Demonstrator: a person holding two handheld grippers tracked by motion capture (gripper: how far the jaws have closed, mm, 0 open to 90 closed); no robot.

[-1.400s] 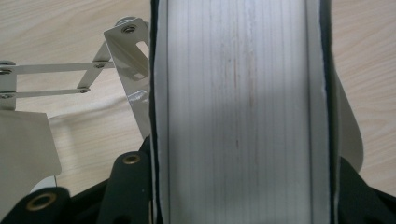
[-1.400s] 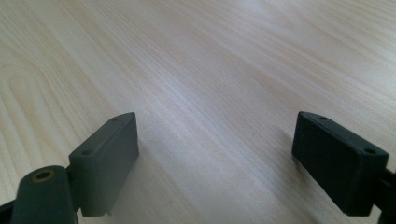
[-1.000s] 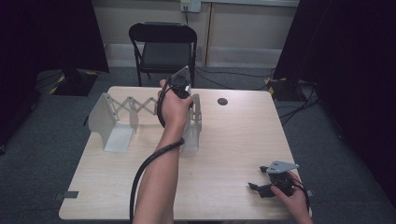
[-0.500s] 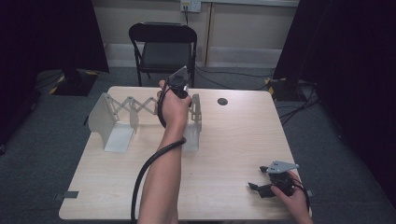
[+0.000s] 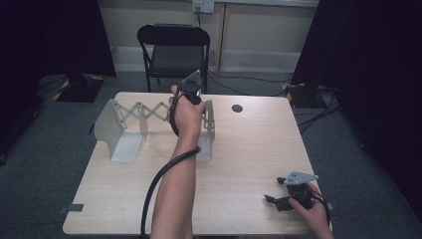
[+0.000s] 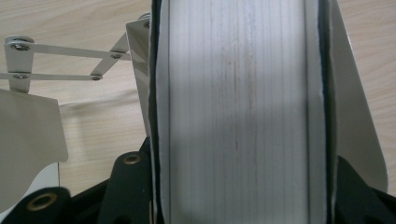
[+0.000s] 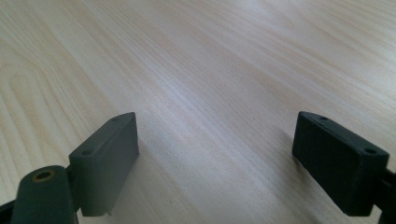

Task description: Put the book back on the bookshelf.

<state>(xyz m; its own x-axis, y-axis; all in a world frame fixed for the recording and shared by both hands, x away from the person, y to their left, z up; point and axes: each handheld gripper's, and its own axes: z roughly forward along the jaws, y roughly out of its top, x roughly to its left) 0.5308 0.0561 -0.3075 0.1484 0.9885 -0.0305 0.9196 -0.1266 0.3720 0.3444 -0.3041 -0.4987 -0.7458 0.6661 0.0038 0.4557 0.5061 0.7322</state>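
A metal rack with scissor links stands stretched across the back left of the table. My left gripper is held over its right end plate, mostly hidden by the hand. In the left gripper view the left gripper is shut on a thick book, its white page edges facing the camera, with a rack plate right beside it. My right gripper rests near the front right corner; in its own view the right gripper is open over bare wood.
A small dark disc lies at the back of the table, right of the rack. A black folding chair stands behind the table. Cables run over the carpet at the back right.
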